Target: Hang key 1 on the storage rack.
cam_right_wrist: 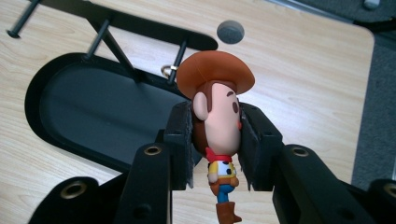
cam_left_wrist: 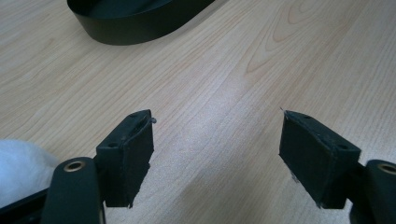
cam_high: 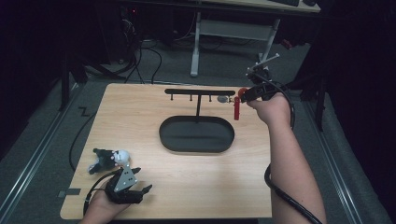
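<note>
Beside the rack — right gripper clamps cowboy figure, seemingly by its head.

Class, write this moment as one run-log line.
right gripper: shut on cowboy keychain, beside rack | left gripper: open, empty, over table | panda toy: beside left gripper

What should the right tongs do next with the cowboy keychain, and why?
Probably ease the cowboy figure sideways so its metal ring slips over the nearest peg of the black rack. The right tongs are clamped on the figure's head, and the ring sits right beside that peg, with the oval tray below. The left tongs rest open, apart.
</note>
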The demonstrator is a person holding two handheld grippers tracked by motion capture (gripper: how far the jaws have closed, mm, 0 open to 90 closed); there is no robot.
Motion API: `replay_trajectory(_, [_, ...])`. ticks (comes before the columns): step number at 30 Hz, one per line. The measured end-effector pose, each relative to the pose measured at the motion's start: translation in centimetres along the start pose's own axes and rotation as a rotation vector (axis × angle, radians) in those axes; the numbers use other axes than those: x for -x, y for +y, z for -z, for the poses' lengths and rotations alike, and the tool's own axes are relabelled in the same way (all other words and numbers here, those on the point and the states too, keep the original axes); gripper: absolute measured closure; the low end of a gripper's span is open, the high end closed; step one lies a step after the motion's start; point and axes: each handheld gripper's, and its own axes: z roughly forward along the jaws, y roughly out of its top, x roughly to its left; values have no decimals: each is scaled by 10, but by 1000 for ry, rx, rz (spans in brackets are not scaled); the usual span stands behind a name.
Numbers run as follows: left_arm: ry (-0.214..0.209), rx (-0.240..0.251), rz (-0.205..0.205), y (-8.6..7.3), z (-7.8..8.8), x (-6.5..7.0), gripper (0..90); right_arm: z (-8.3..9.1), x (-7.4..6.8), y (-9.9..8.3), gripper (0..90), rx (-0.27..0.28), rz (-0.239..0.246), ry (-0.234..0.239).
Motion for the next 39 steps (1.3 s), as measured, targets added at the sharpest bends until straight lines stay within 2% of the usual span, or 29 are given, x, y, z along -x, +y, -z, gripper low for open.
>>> replay_trajectory(7, [-3, -2, -2, 0, 0, 1, 265, -23, 2, -14, 673, -39, -10, 18])
replay_trajectory(18, [0, 0, -2, 0, -1, 1, 265, -54, 0, -27, 673, -68, -26, 57])
replay_trajectory(27, [-5, -8, -11, 0, -1, 2, 265, -87, -6, -35, 670, -91, -37, 79])
replay_trajectory(32, [-3, -7, -9, 0, -1, 2, 265, -105, -8, -40, 666, -86, -48, 89])
replay_trajectory(35, [-3, -9, -12, 0, -1, 2, 265, -116, -10, -45, 627, -51, -55, 95])
replay_trajectory(39, [-6, -12, -14, 0, -2, 2, 266, -124, -11, -49, 537, -48, -70, 110])
